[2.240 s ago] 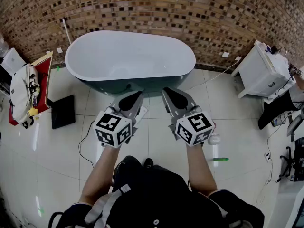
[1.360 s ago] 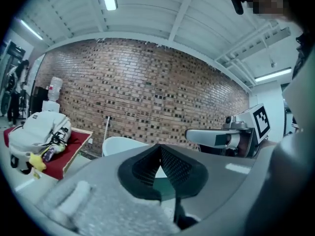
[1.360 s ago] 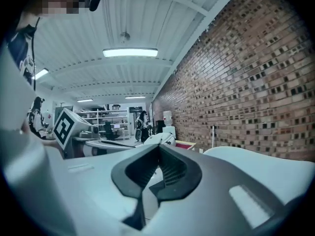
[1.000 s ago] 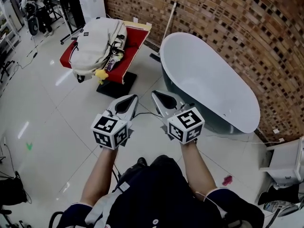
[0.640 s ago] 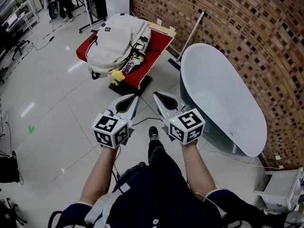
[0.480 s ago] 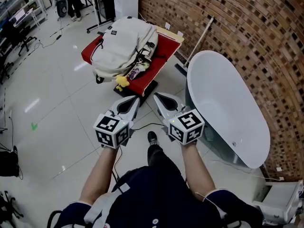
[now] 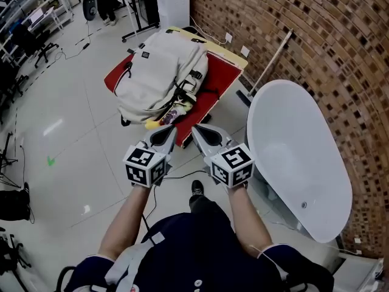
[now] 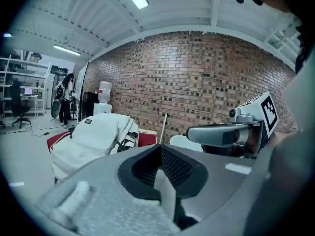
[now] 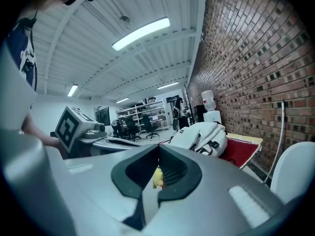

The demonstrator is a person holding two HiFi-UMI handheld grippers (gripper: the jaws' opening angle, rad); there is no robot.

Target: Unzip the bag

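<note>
Left gripper (image 7: 168, 132) and right gripper (image 7: 197, 131), jaws closed on nothing, face the bag (image 7: 159, 72) lying lengthwise ahead, nearer the left.

I cannot make out a zip on the cream fabric backpack (image 7: 159, 75), too small here; it hides much of the red padded seat (image 7: 222, 78); the left gripper (image 7: 168, 131) overlaps a small yellow toy (image 7: 152, 124).

The head camera looks steeply down from standing height over the glossy pale tiled floor (image 7: 73, 163). Each gripper camera sits low behind its own jaws, facing almost level; all three views share the cream fabric backpack (image 7: 161, 72) on the red padded seat (image 7: 225, 73).
</note>
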